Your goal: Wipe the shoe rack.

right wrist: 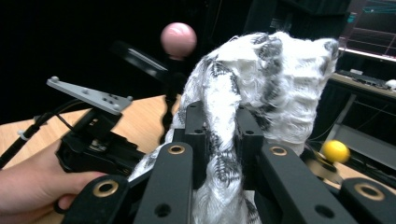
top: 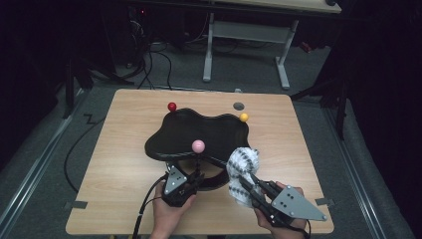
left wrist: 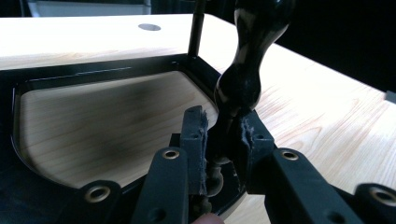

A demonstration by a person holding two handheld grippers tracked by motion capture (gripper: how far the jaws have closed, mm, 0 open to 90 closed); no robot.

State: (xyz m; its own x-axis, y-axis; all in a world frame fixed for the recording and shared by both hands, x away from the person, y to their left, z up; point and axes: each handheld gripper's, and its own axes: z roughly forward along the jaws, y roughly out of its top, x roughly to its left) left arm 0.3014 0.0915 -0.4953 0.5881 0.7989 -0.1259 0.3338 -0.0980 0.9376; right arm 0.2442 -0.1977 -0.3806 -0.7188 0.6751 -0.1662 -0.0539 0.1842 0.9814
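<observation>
Left gripper (top: 193, 180) clamps the black wavy-topped stand's (top: 199, 132) near post; right gripper (top: 249, 186) clamps a white-and-grey fluffy cloth (top: 242, 167) near its right edge. Wiping looks barely begun.

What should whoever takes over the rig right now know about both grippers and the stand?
Left hand-held gripper: shut on the black post under the pink ball, steadying the black stand at its near edge.
Right hand-held gripper: shut on the white cloth with grey marks, held lifted beside the stand's near right side.
Done: both grasps made.
Left: probably draping the cloth on the stand; it is not yet resting on it.
</observation>
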